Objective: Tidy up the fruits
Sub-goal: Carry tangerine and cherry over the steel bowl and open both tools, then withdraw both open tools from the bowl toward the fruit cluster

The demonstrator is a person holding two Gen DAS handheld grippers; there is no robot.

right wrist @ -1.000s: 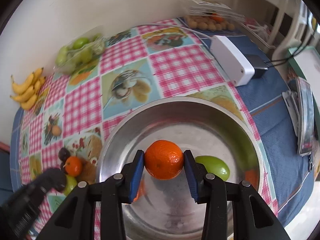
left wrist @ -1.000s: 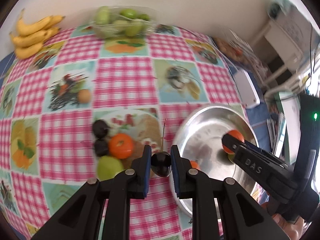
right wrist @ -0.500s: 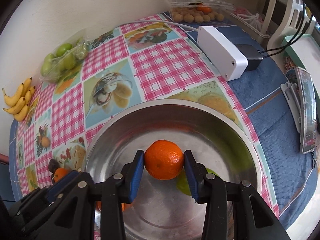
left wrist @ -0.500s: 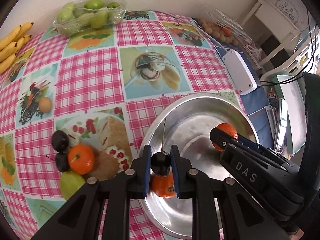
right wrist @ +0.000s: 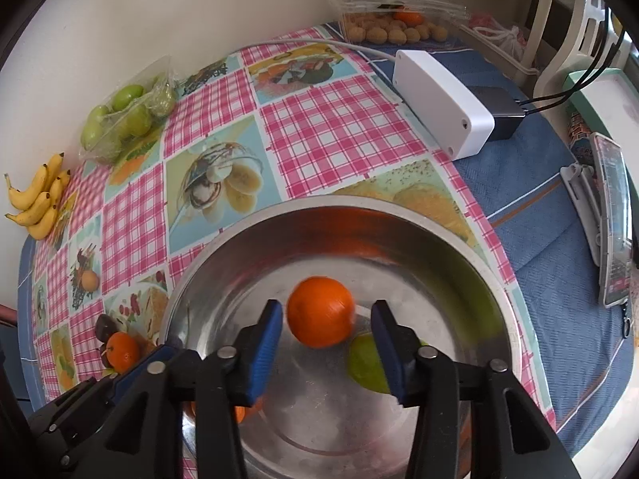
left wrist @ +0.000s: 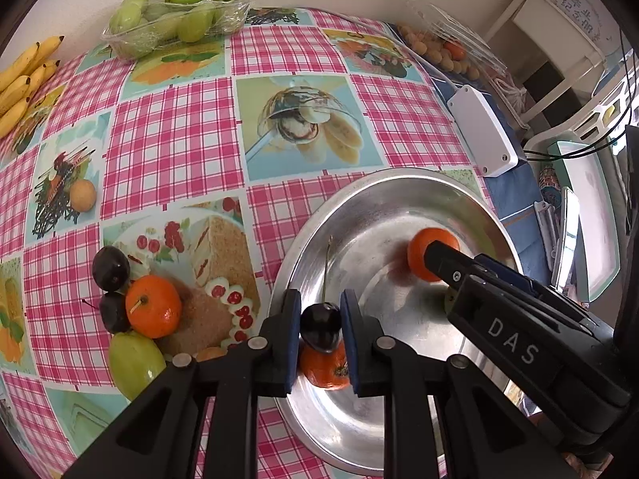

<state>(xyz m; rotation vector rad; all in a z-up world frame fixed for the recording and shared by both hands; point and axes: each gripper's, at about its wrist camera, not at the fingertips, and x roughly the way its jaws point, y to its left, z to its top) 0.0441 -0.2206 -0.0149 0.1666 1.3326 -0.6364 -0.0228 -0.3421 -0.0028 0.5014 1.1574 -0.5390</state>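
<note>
My left gripper [left wrist: 320, 331] is shut on a dark cherry [left wrist: 320, 326] with a long stem, held over the near left rim of the steel bowl [left wrist: 471, 203]. A tangerine [left wrist: 325, 369] lies in the bowl below it. My right gripper [right wrist: 328, 331] is open over the bowl [right wrist: 459, 235]; a blurred tangerine [right wrist: 320, 311] sits loose between its fingers, touching neither pad. A green fruit [right wrist: 365, 361] lies in the bowl beside it. Left of the bowl lie two dark plums [left wrist: 111, 267], a tangerine [left wrist: 153, 305] and a green fruit [left wrist: 133, 363].
A tray of green fruits [left wrist: 177, 20] and bananas [left wrist: 22, 80] stand at the back left. A white box [right wrist: 441, 101] with a cable, a pack of small brown fruits [right wrist: 393, 28] and a phone [right wrist: 613, 223] lie to the right on blue cloth.
My right gripper has opened and let go of the tangerine, which drops toward the bowl. My left gripper has carried the cherry a little further over the bowl's rim.
</note>
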